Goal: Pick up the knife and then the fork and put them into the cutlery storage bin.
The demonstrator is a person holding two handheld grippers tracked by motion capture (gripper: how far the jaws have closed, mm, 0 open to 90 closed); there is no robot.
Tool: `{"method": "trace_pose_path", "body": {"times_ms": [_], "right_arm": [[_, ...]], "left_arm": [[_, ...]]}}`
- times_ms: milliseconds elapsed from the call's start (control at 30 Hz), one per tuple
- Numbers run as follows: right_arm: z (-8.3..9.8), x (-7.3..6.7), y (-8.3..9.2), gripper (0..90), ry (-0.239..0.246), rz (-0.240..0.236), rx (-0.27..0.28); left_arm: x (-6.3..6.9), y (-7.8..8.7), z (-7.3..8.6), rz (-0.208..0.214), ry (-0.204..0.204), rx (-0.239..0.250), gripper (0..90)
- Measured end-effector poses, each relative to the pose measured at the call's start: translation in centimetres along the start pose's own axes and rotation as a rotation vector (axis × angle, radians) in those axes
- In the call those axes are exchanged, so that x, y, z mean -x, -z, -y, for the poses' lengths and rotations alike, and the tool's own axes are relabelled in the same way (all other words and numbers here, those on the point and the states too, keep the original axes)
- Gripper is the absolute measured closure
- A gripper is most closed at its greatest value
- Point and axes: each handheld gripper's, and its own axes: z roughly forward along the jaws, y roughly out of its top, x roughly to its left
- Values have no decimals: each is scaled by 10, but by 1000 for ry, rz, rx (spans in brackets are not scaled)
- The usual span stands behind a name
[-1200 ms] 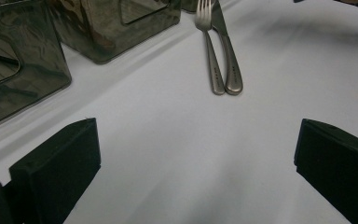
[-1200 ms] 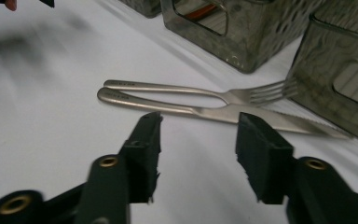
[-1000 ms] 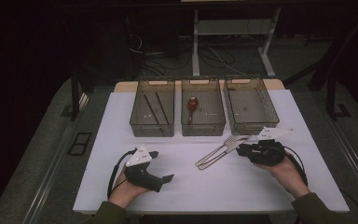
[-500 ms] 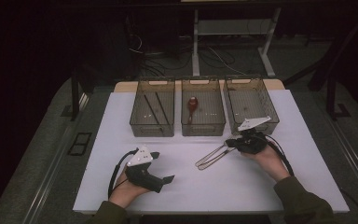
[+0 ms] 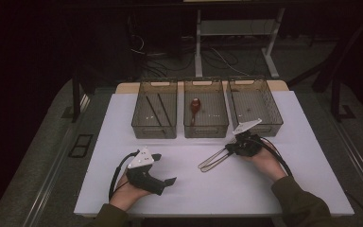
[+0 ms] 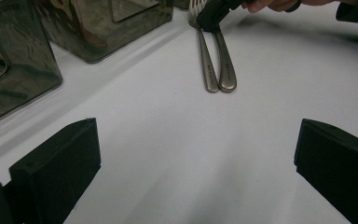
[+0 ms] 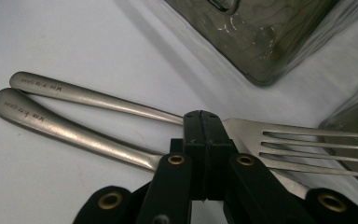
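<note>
Two metal forks (image 5: 215, 160) lie side by side on the white table (image 5: 246, 189), tines toward the bins. My right gripper (image 5: 230, 149) is shut, its tips resting over the forks' necks. In the right gripper view its jaws (image 7: 204, 122) press together above where the two handles (image 7: 74, 131) meet the tines (image 7: 307, 145); I see nothing between the pads. My left gripper (image 5: 164, 169) rests open on the table at the front left. Its jaws (image 6: 196, 163) stand wide apart, with the forks (image 6: 219, 65) and the right gripper (image 6: 212, 14) farther off.
Three clear bins stand in a row at the back. The left bin (image 5: 153, 133) holds thin black sticks, the middle bin (image 5: 205, 132) a red-brown spoon (image 5: 194, 106), and the right bin (image 5: 264, 128) stands just beyond my right gripper.
My right hand has moved left along the table to the forks, and its jaws have come together over their necks. The left hand has stayed put.
</note>
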Motion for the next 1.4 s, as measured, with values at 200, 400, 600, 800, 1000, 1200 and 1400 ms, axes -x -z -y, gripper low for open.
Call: {"method": "trace_pose_path", "body": {"times_ms": [200, 400, 600, 800, 1000, 1200, 1400], "right_arm": [[0, -3, 2, 892, 14, -3, -23], [2, -4, 6, 892, 30, -14, -47], [5, -6, 11, 892, 37, -31, -78], [9, -7, 16, 892, 45, -50, -96], [14, -10, 22, 892, 48, -67, -123], [18, -16, 27, 892, 63, -86, -147], [23, -24, 33, 892, 84, -106, -173]], "left_arm": [[1, -1, 0, 8, 0, -6, 0], [1, 0, 0, 10, 0, -2, 0], [1, 0, 0, 15, -3, -6, 0], [1, 0, 0, 17, -3, -5, 0], [1, -1, 0, 26, 2, -2, 0], [2, -1, 0, 30, 2, 0, 0], [3, 0, -1, 35, 0, 4, 0]]}}
